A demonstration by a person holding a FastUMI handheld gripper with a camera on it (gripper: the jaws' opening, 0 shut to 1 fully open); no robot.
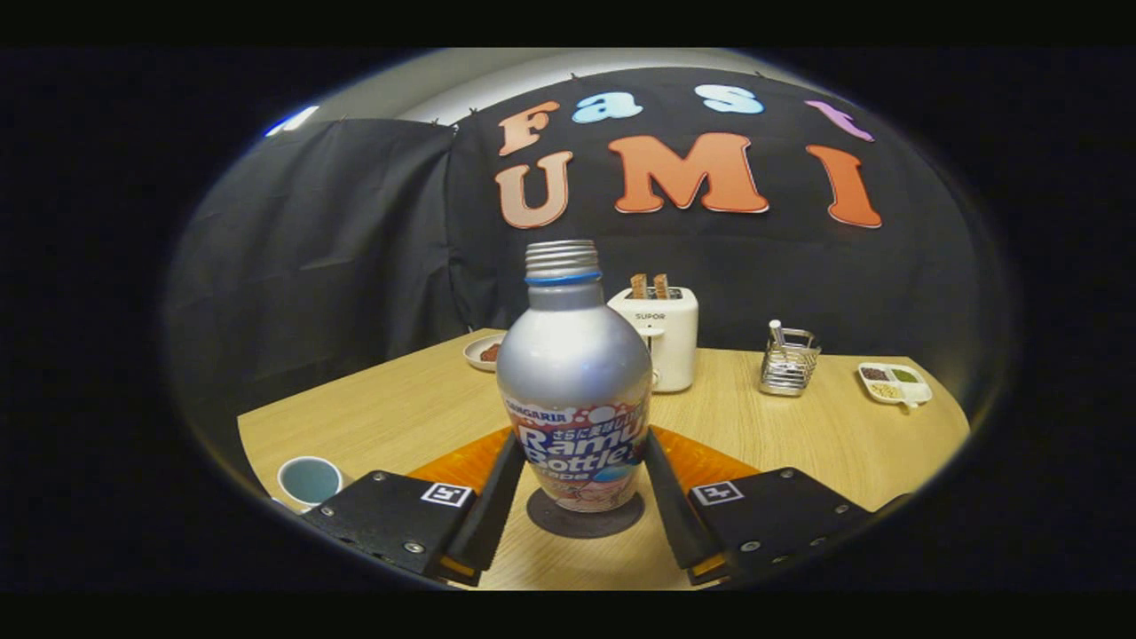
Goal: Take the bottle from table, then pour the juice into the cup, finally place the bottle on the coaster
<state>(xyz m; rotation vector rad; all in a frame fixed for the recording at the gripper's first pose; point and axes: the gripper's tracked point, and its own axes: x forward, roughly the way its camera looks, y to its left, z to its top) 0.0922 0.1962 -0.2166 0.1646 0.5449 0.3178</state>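
bottle (574,382) fills gap between gripper (580,475) fingers; toaster (663,335) close behind; bare table (382,413) left.

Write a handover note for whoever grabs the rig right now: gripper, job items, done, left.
Gripper: its fingers stand on either side of the bottle, close against its lower body; I cannot tell whether they press on it.
Bottle: upright, cap off, standing on the dark round coaster on the table.
Cup: off to the left of the fingers, on the table; its contents are too small to judge.
Done: bottle appears already set on the coaster.
Left: probably just open and back away; check the cup to confirm the pour.
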